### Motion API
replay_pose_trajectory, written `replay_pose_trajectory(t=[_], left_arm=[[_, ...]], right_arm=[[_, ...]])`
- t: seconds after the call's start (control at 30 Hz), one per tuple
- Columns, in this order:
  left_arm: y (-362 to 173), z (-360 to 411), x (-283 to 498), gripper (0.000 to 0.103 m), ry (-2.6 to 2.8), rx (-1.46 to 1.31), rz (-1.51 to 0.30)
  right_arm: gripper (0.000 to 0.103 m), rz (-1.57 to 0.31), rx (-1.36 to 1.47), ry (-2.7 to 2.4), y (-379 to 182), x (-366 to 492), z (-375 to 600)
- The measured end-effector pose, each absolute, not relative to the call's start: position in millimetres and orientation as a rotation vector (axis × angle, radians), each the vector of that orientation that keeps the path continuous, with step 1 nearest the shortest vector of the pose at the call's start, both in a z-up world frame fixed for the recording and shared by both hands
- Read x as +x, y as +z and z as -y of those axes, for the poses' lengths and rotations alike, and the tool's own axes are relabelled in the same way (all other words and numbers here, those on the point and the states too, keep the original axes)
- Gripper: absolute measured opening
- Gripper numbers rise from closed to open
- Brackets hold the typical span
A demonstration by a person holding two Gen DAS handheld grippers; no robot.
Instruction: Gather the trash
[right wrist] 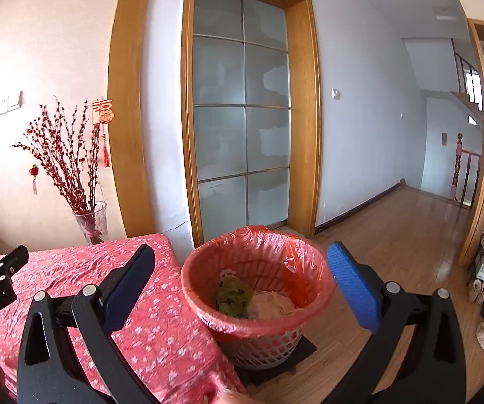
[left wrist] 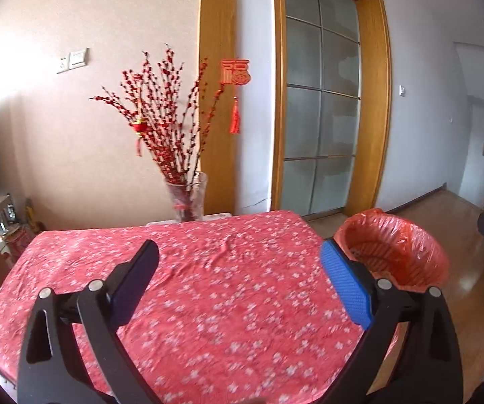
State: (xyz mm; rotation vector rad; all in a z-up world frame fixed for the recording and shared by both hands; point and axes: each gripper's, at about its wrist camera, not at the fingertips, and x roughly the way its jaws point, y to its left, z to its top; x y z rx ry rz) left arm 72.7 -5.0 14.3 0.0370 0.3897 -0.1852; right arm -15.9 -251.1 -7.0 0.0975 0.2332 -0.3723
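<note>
My left hand-held gripper (left wrist: 238, 252) is spread wide, nothing between the jaws, above the desk (left wrist: 174, 303) with its red floral cloth. My right hand-held gripper (right wrist: 240, 262) is just as wide, empty too, and frames the trash basket (right wrist: 258, 269) ahead. The basket is on the floor just beside the desk's corner, on a dark mat (right wrist: 295, 353). A red plastic liner (right wrist: 309, 259) is folded over its rim. Trash inside: a green crumpled lump (right wrist: 233, 296) beside a pale wad (right wrist: 272, 303), both low in the bin. The left gripper's tip shows at the left edge of the right view. Behind the desk, a glass vase (left wrist: 188, 198) holds red berry branches (left wrist: 161, 114). Farther back, a frosted glass door (right wrist: 242, 107) in a wood frame, wood floor (right wrist: 393, 235) to the right.
</note>
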Motion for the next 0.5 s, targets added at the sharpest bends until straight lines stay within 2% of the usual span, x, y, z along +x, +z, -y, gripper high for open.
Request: replay_pose_trajectory(t=[0.5], left_arm=[[3.3, -13.2, 26.6, 0.095, -0.12, 0.008, -0.381]], right_arm=[[0.101, -0.317, 0.042, -0.384, -27.3, -36.6, 222.1]])
